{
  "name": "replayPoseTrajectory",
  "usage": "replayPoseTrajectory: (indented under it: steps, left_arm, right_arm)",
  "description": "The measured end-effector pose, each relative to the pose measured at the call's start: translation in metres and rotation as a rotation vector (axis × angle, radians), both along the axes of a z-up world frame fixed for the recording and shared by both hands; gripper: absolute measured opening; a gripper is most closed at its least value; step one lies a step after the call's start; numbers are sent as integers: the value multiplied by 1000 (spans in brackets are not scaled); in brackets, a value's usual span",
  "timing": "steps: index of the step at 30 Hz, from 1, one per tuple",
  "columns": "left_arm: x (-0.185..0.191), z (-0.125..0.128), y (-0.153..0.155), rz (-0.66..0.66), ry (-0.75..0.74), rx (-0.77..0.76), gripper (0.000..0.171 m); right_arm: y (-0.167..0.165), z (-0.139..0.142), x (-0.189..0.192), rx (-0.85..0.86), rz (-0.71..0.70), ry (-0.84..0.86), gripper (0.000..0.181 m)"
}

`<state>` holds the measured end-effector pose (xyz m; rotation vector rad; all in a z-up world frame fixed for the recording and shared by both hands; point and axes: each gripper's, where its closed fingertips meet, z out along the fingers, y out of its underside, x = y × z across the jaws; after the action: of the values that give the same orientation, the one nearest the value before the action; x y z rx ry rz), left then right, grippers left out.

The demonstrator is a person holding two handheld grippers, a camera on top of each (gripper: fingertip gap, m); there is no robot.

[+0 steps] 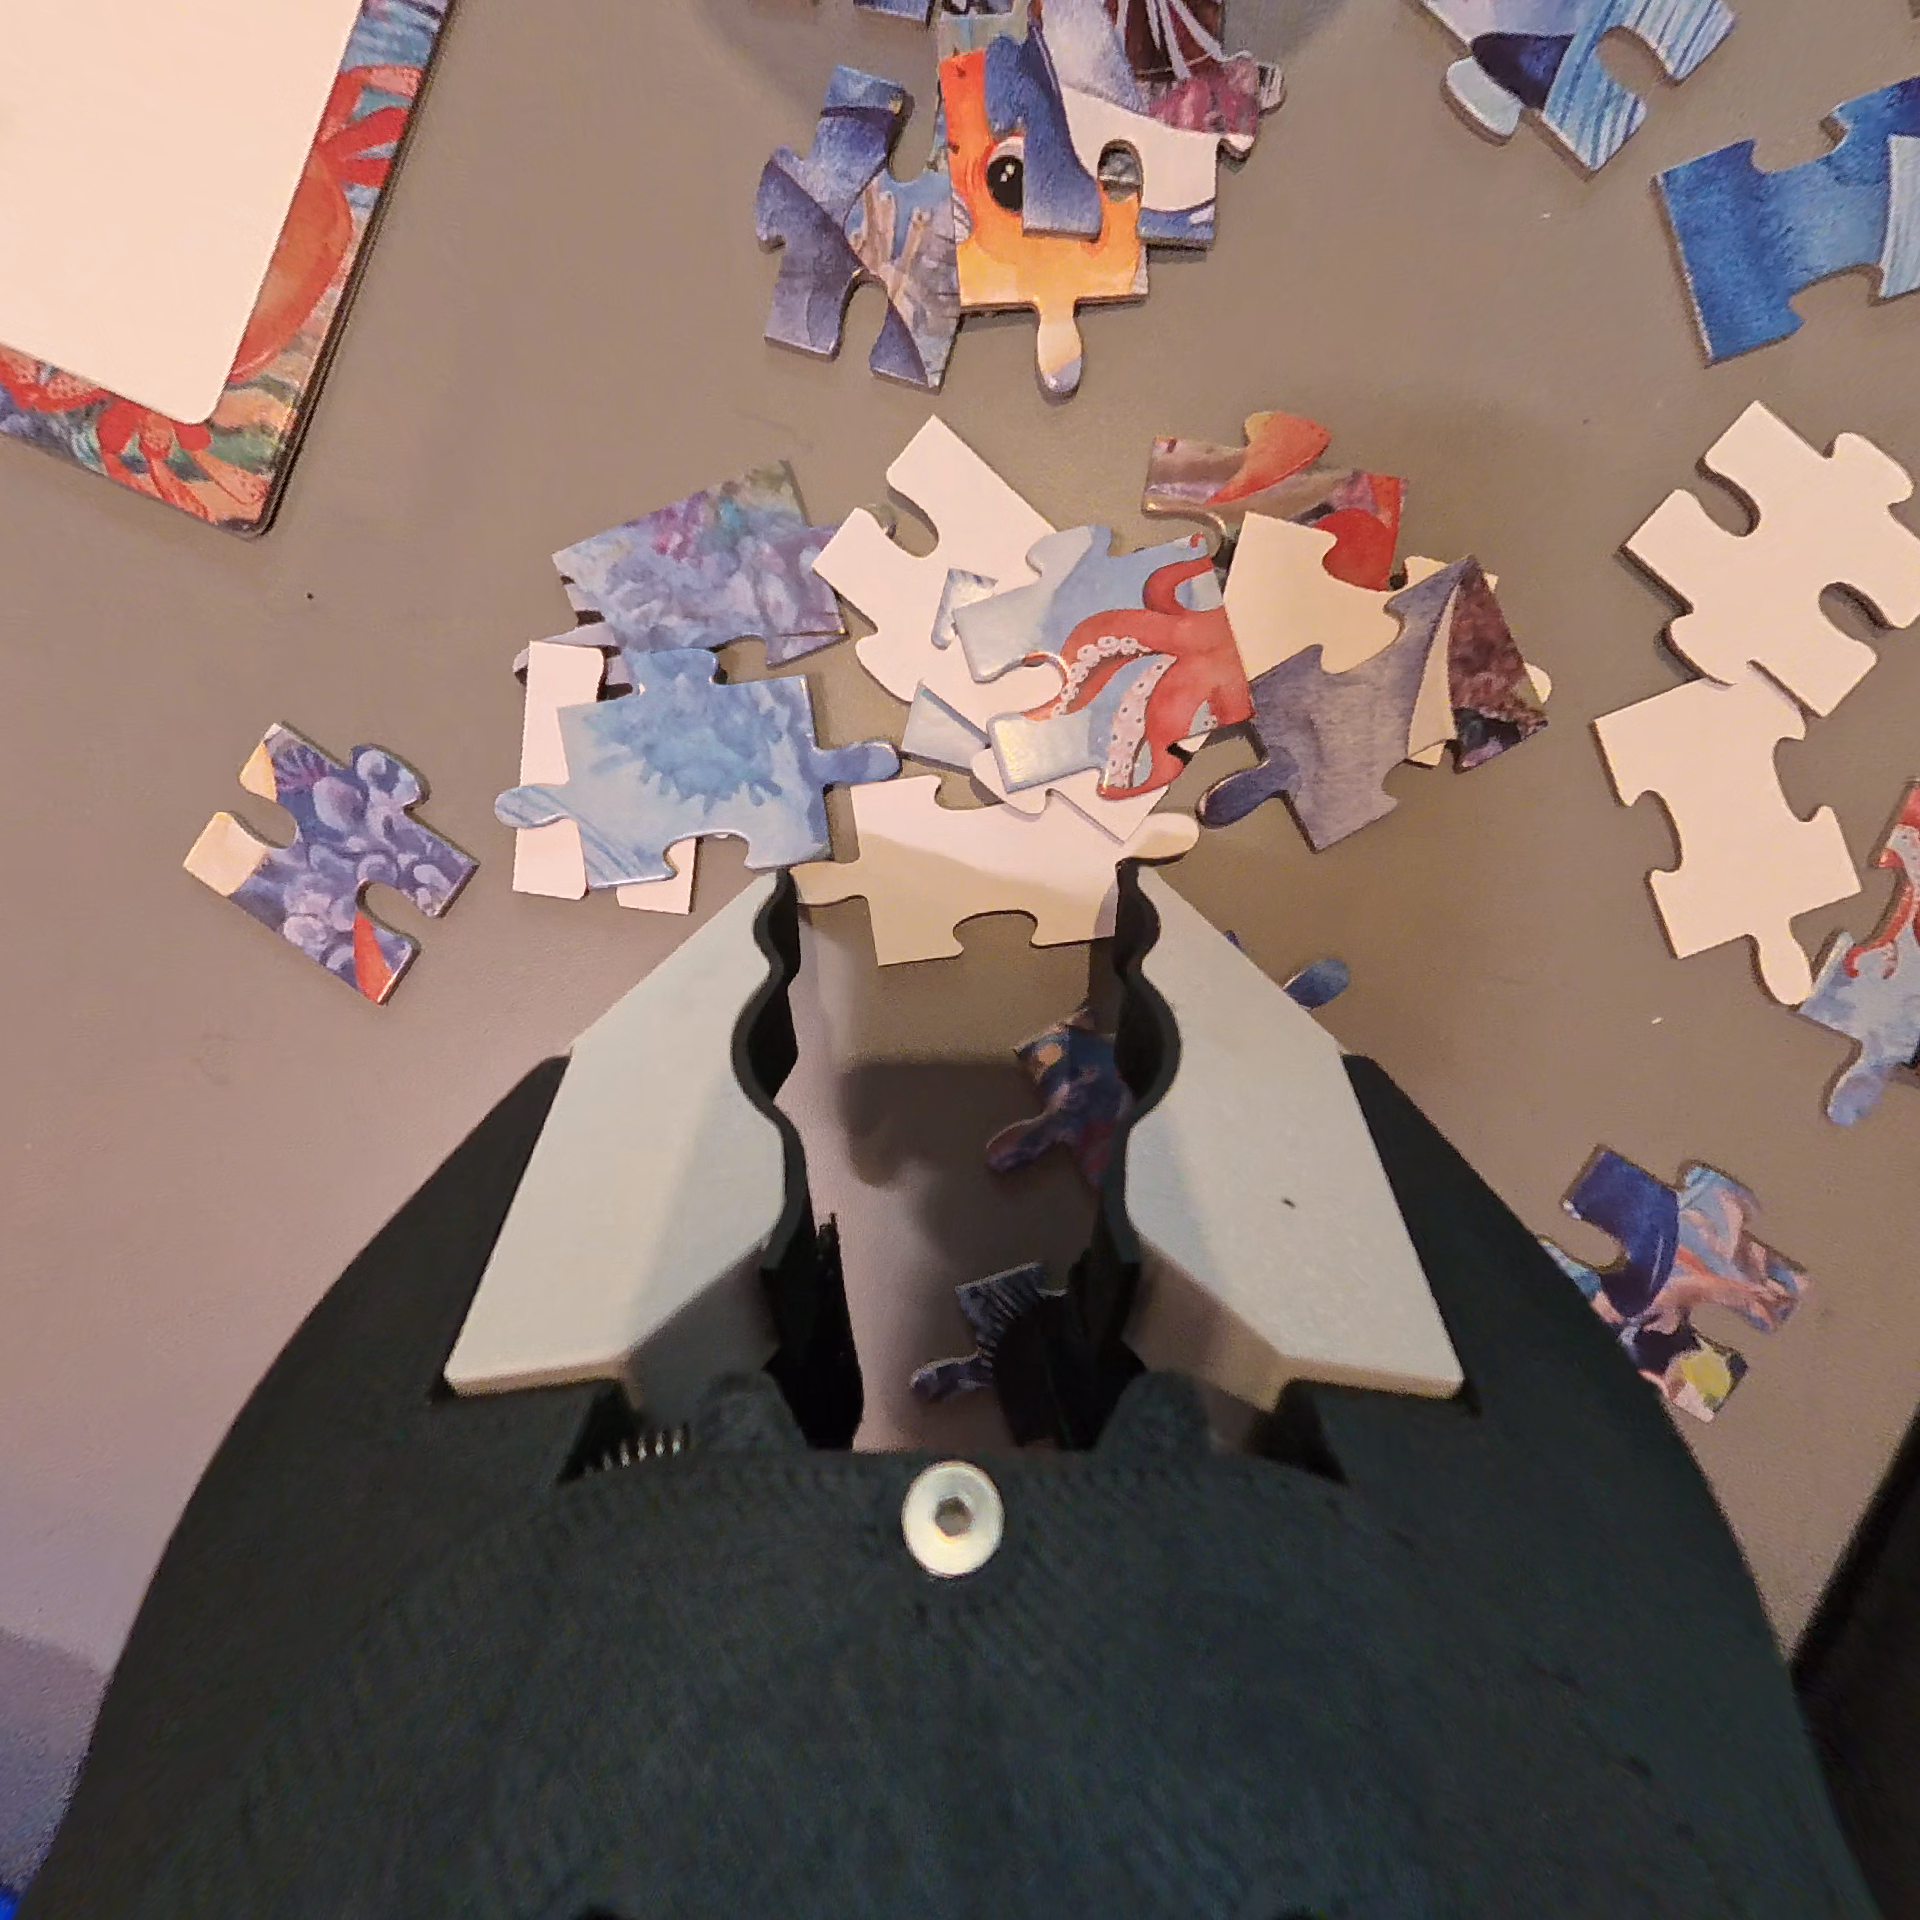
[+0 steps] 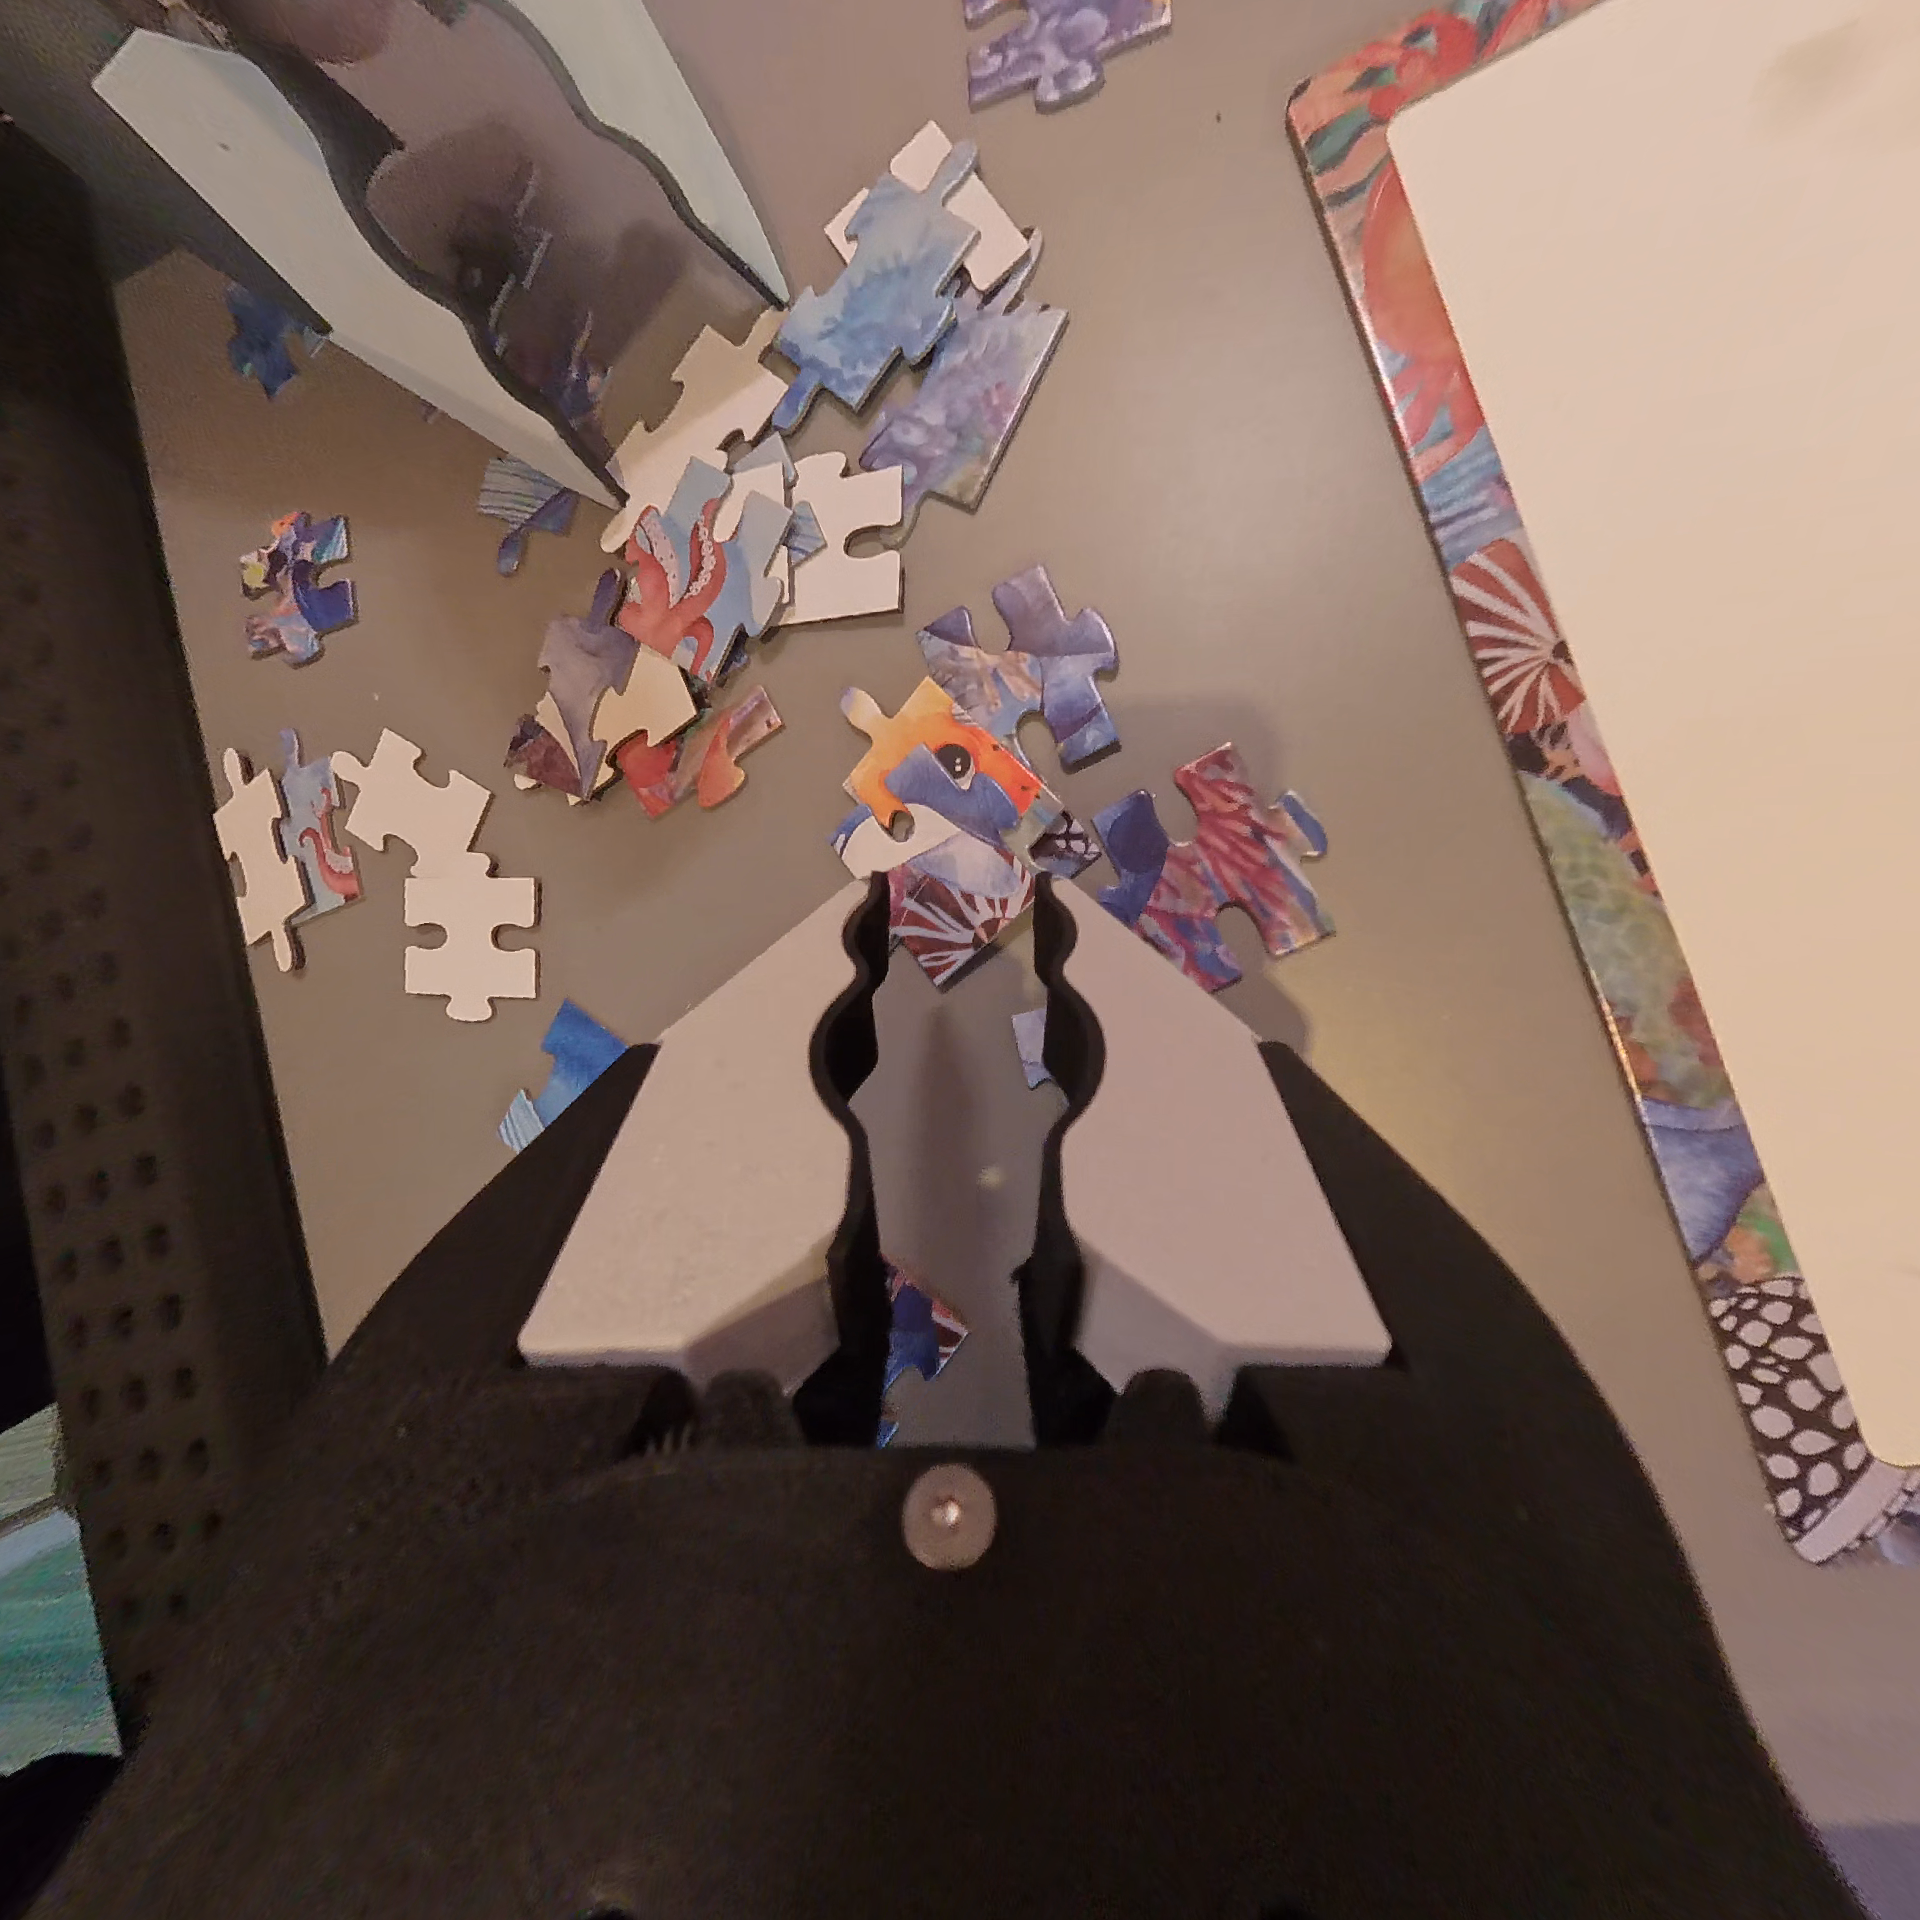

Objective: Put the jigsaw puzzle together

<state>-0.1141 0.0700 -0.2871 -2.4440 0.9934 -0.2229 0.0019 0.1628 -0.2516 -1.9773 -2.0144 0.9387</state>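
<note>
Left wrist view: my left gripper (image 1: 961, 883) hangs over a heap of loose pieces (image 1: 1039, 665) on the grey worktop (image 1: 312, 1039), jaws wide, their tips straddling a face-down white piece (image 1: 966, 883) at the heap's near edge. I cannot tell whether they touch it. The tray (image 1: 260, 343), top left, shows a bare white floor inside its printed sea-life border; no piece sits in the part I can see. I judge the puzzle barely begun, with sorting and turning-over the work ahead. The pieces are flat card, glossy and watercolour-printed on one side, plain white on the other, cut with knobs and sockets. An octopus piece (image 1: 1122, 675) tops the heap.

Right wrist view: my right gripper (image 2: 961, 883) hovers with jaws at a narrow gap, holding nothing, tips over a red-and-white striped piece (image 2: 951, 925) below an orange fish piece (image 2: 935, 769). The tray (image 2: 1455, 644) lies to the right, its white floor empty as far as shown. Several pieces overlap; others lie white side up. The gripper fingers are pale matt plastic with wavy black inner pads.
</note>
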Motion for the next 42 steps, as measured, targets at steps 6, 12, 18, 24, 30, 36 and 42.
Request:
replayPoseTrajectory:
  steps: [6,12,18,24,30,36,42]
  left_arm:
    - [-4,1,-4,30,-34,0,46]
    - [9,17,-10,23,-199,-20,45]
    - [36,74,-23,-33,-702,-111,45]
    - [52,98,-31,-103,-906,-180,45]
    - [43,105,-9,-80,-769,-32,76]
    - [4,72,27,-19,-343,59,68]
    - [-31,25,49,-34,12,-12,77]
  right_arm:
    - [-8,21,-15,76,53,112,24]
    - [-43,51,-39,165,191,289,31]
    - [-100,64,-58,390,449,445,37]
    - [-120,62,-69,527,520,464,5]
    - [-97,75,-52,288,405,442,0]
    - [-28,42,-15,71,154,207,0]
    - [-16,-2,21,-112,89,-37,9]
